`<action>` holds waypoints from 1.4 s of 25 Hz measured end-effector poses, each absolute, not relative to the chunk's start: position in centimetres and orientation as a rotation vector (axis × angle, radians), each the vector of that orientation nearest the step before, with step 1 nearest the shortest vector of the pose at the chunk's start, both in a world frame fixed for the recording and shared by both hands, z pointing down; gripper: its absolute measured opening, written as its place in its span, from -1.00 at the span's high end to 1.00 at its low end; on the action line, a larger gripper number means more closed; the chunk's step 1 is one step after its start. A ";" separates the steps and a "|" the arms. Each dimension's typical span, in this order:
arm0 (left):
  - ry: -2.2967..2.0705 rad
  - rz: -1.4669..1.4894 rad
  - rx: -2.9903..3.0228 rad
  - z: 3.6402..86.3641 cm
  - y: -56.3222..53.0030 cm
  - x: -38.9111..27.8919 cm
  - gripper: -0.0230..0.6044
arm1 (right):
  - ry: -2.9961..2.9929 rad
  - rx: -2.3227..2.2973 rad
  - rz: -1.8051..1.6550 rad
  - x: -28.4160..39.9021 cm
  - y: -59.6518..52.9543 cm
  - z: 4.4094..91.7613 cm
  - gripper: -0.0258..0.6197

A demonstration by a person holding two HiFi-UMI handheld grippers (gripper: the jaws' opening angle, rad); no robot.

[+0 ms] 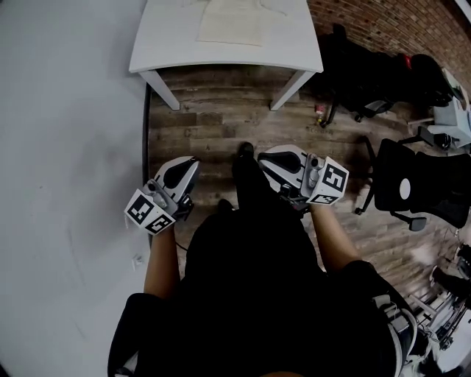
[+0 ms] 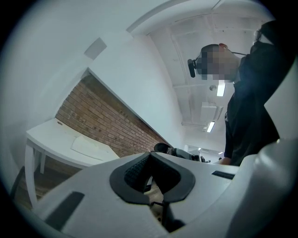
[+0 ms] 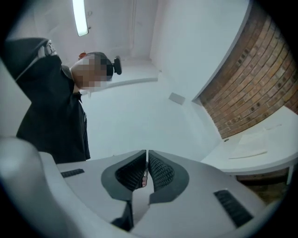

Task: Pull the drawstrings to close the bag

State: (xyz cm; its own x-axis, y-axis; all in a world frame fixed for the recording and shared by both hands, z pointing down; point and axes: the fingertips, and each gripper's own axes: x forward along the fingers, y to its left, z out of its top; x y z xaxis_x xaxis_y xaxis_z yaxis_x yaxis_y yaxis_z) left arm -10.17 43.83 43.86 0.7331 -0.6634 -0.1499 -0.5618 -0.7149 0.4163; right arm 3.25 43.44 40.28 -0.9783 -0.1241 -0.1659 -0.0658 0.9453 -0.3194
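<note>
1. Left hand-held gripper [image 1: 188,165]: jaws together, nothing between the pads. In the left gripper view the tips [image 2: 149,156] meet, with only the room behind them.
2. Right hand-held gripper [image 1: 266,159]: jaws together, also empty. In the right gripper view the ribbed pads [image 3: 159,171] sit face to face with a hairline slit between them.
3. Both are held close to the person's body over the wood floor [image 1: 213,118]. In the head view the left one is at about 8 o'clock of centre and the right one at about 3 o'clock. They are well apart from the surface.
4. Bag [image 1: 232,22]: pale, lying flat on the white surface [image 1: 169,44] at 12 o'clock in the head view, toward its far edge. Neither gripper touches it. The drawstrings are too small to make out.
5. The bag also shows in the left gripper view [image 2: 91,146] at 8 o'clock and in the right gripper view [image 3: 249,151] at 4 o'clock, in both cases flat on the surface.
6. Brick wall [image 1: 390,22] is at 1 o'clock and black office chairs [image 1: 419,184] at 3 o'clock, clear of the surface.
</note>
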 end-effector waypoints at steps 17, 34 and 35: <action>-1.116 -0.210 2.511 45.5 13.2 -12.6 0.87 | 2.922 -0.059 -0.509 2.6 12.4 40.8 0.52; -1.048 0.072 2.544 51.9 -11.2 -18.7 0.77 | 2.964 -0.392 -0.621 1.8 -5.9 46.1 0.49; -1.039 0.076 2.545 52.4 -12.9 -19.2 0.65 | 2.971 -0.413 -0.631 1.6 -6.9 46.1 0.49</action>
State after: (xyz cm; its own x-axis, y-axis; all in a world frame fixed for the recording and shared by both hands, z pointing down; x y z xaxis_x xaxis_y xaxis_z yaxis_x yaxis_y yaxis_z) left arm -19.20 -12.90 52.42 0.7240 -0.6621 0.1934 -0.6832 -0.6497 0.3333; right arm 1.56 -6.91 46.06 -0.9608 -0.2765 -0.0185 -0.2451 0.8792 -0.4086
